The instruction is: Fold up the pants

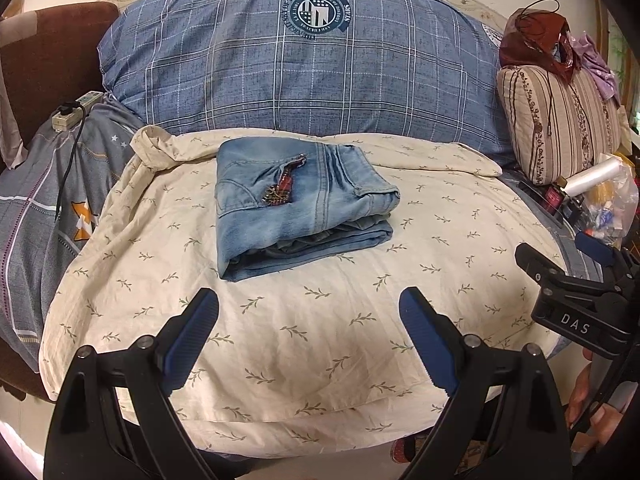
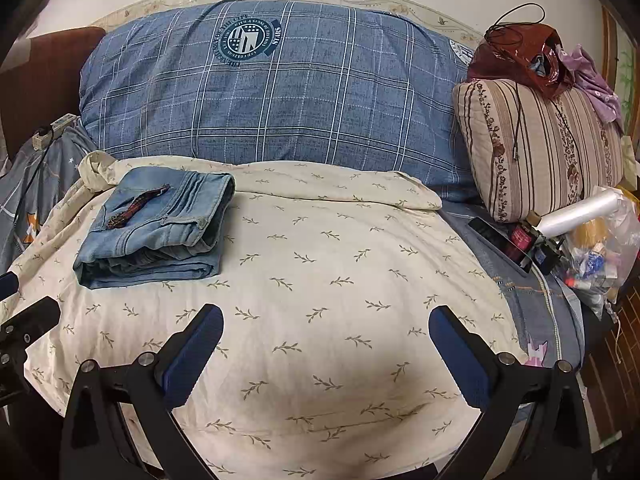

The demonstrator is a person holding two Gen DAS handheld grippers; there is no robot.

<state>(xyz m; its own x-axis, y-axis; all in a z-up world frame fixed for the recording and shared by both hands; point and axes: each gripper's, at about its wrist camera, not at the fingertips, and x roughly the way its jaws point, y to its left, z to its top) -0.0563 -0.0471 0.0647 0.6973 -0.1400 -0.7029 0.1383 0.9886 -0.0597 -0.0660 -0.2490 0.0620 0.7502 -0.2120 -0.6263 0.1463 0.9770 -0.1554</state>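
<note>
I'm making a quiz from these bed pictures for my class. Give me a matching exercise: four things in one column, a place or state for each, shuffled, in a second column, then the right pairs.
Things:
1. jeans
2. striped cushion
3. power strip
4. left gripper

Places or states:
A. open, holding nothing
B. folded, lying on the cream leaf-print sheet
C. at the bed's left edge, with a black cable plugged in
D. at the right, under a dark red plastic bag

Pairs: 1-B, 2-D, 3-C, 4-A
</note>
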